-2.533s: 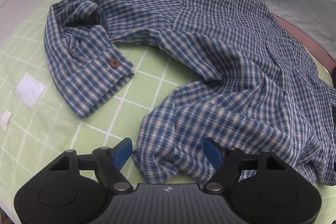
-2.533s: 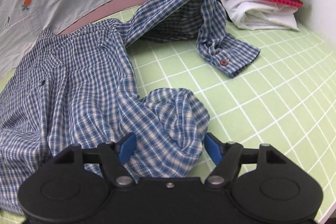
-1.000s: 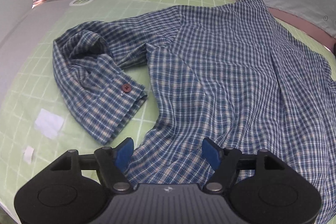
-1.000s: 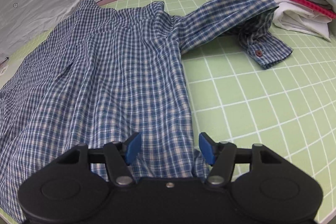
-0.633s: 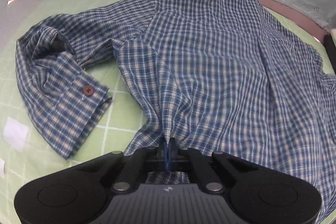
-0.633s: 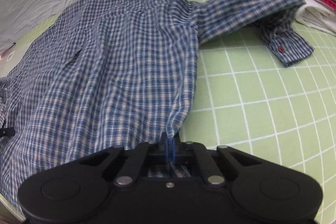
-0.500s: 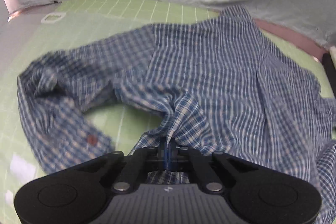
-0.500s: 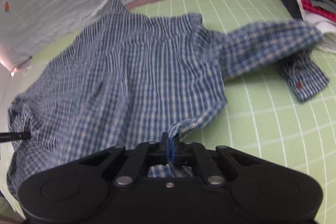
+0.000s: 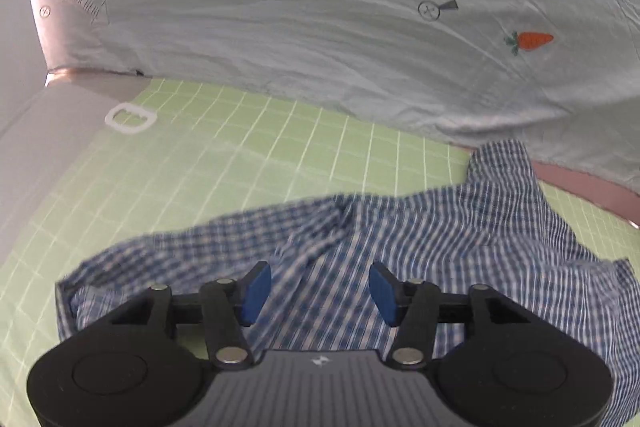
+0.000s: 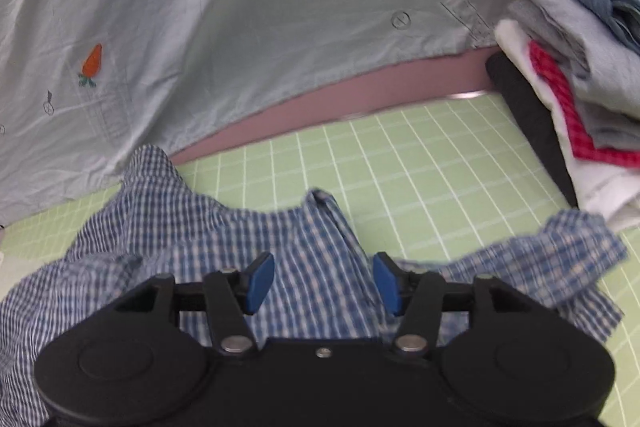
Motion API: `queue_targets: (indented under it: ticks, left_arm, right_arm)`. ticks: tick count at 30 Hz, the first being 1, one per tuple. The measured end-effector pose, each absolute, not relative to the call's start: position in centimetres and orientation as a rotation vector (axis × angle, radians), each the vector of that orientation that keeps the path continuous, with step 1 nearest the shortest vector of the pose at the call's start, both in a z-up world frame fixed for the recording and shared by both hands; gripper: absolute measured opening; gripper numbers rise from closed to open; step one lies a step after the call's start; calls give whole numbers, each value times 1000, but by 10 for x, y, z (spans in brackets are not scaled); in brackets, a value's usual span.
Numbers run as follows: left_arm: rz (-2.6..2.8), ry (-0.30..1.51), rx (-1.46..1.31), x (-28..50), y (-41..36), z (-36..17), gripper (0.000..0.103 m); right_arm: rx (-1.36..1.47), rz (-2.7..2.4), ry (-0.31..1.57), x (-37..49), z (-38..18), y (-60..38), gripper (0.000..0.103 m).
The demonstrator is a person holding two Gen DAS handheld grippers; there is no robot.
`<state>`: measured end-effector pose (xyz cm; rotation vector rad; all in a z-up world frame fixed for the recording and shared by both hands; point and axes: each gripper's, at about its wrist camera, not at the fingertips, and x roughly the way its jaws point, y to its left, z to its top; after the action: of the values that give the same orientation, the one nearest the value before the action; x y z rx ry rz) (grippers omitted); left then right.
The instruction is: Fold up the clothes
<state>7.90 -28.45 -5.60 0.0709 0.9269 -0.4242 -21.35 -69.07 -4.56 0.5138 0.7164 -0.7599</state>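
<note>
Both grippers, left gripper (image 9: 316,289) & right gripper (image 10: 323,283), just reopened over checked shirt (image 9: 460,239).

Beyond the crumpled blue-and-white checked cotton shirt (image 9: 460,247), the light green gridded mat (image 9: 248,155) lies bare. Behind the shirt hangs a pale grey printed sheet (image 9: 320,27). Right of the shirt, a stack of folded clothes (image 10: 580,75) blocks the mat's corner.

Both the left gripper (image 9: 318,289) and the right gripper (image 10: 323,283) are matte black, with blue pads (image 9: 256,287), silver pivot screws and round side housings.
</note>
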Motion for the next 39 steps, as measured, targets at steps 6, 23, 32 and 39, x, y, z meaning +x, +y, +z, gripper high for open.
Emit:
queue_targets:
  ticks: [6, 23, 32, 39]
  left_arm:
    - [-326, 1008, 1, 30, -232, -75, 56]
    - [-379, 1084, -5, 22, -238, -112, 53]
    - [-370, 1020, -31, 4, -222, -87, 1]
    - [-349, 1006, -61, -31, -185, -56, 1]
  right_arm:
    - [623, -840, 763, -275, -77, -666, 60]
    - [544, -711, 858, -262, -98, -649, 48]
    - [499, -701, 838, -278, -81, -625, 3]
    - [511, -742, 792, -328, -58, -597, 3]
